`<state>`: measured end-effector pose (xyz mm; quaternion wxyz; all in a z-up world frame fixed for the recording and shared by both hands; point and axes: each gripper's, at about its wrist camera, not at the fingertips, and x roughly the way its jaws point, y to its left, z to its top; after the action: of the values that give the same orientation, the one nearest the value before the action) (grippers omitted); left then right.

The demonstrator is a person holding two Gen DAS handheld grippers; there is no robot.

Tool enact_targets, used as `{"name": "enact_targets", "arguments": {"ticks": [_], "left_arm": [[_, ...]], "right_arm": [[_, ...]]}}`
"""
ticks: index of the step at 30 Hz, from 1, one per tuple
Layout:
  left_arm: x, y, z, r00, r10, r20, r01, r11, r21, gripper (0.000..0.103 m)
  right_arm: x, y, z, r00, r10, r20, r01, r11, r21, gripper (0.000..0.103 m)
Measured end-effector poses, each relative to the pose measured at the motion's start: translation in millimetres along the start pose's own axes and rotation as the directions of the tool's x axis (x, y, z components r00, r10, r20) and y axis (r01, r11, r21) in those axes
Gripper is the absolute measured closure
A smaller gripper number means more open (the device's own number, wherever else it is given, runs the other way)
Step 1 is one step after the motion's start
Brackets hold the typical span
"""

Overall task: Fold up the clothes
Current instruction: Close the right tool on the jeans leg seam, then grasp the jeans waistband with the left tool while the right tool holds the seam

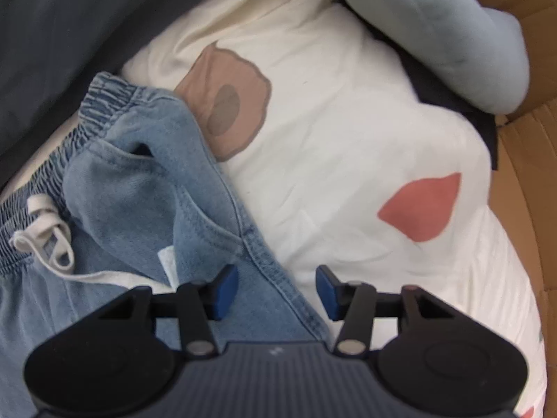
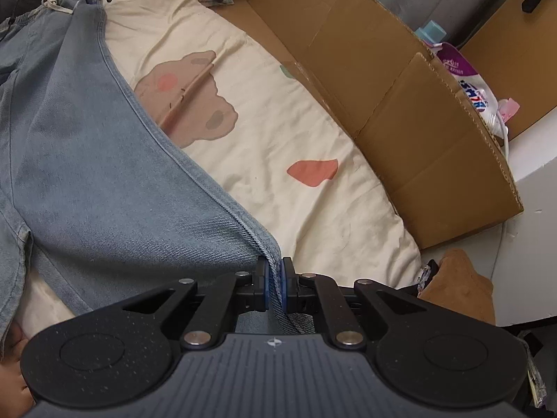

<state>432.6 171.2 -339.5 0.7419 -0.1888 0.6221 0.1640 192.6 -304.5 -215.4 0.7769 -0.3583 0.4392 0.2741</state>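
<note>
Item under handling: one pair of light blue jeans (image 2: 87, 160), laid out on a bed covered by a cream sheet (image 2: 278, 132) printed with brown and coral shapes.

Right tool (image 2: 275, 289): its two blue-padded fingers are pressed together on the side seam of the jeans at the leg end. The denim runs from this clamp away up the bed, its seamed edge lying along the sheet.

Left tool (image 1: 276, 292): fingers stand apart, with a clear gap between the blue pads (image 1: 226, 289). The seamed edge of the jeans (image 1: 195, 209) passes through that gap; the left pad lies over denim, the right pad over bare sheet (image 1: 348, 139). Whether either pad touches the cloth cannot be told. Ahead of this tool the elastic waistband (image 1: 101, 104) is bunched and partly turned over, and a white drawstring (image 1: 45, 233) lies in a loose loop on the denim towards the left.

Surface and room: a pale blue cushion or garment (image 1: 470, 35) lies on the far right part of the bed in the left wrist view; dark grey fabric (image 1: 69, 17) borders the sheet at upper left. An open cardboard box (image 2: 400, 104) stands flush against the right edge of the bed. Beyond it a purple and white refill pouch (image 2: 463, 80) and a teal-capped bottle (image 2: 431, 31) are visible. A brown cloth (image 2: 459, 285) lies off the near right corner of the bed.
</note>
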Motion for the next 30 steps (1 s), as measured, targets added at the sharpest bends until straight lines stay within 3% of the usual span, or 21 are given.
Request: {"name": "enact_targets", "arguments": {"ticks": [3, 9, 12, 13, 16, 25, 30], "left_arm": [[6, -10, -3, 0.999, 0.044, -0.007, -0.044, 0.997, 0.057, 0.059], [15, -31, -10, 0.991, 0.135, -0.010, -0.132, 0.977, 0.167, 0.057], [11, -37, -13, 0.987, 0.163, 0.001, -0.161, 0.970, 0.184, 0.072], [9, -35, -14, 0.987, 0.159, -0.001, -0.156, 0.971, 0.181, 0.078], [-2, -28, -13, 0.992, 0.124, -0.010, -0.120, 0.979, 0.166, 0.084], [-55, -24, -6, 0.996, -0.053, 0.067, 0.048, 0.995, 0.084, 0.086], [-57, 0, 12, 0.989, -0.095, 0.110, 0.091, 0.995, 0.033, 0.086]], "right_arm": [[4, 0, -2, 1.000, 0.004, -0.010, -0.004, 1.000, 0.000, 0.099], [12, 3, -3, 1.000, 0.012, -0.023, -0.012, 1.000, -0.009, 0.099], [15, 4, -3, 1.000, 0.012, -0.020, -0.012, 1.000, -0.007, 0.099], [14, 4, -3, 1.000, 0.012, -0.018, -0.012, 1.000, -0.005, 0.099], [10, 1, -2, 1.000, 0.015, -0.006, -0.015, 1.000, 0.003, 0.099], [7, -7, 11, 1.000, -0.024, 0.013, 0.024, 1.000, -0.016, 0.099], [27, -25, 24, 0.998, -0.070, -0.005, 0.070, 0.997, -0.029, 0.100]]}}
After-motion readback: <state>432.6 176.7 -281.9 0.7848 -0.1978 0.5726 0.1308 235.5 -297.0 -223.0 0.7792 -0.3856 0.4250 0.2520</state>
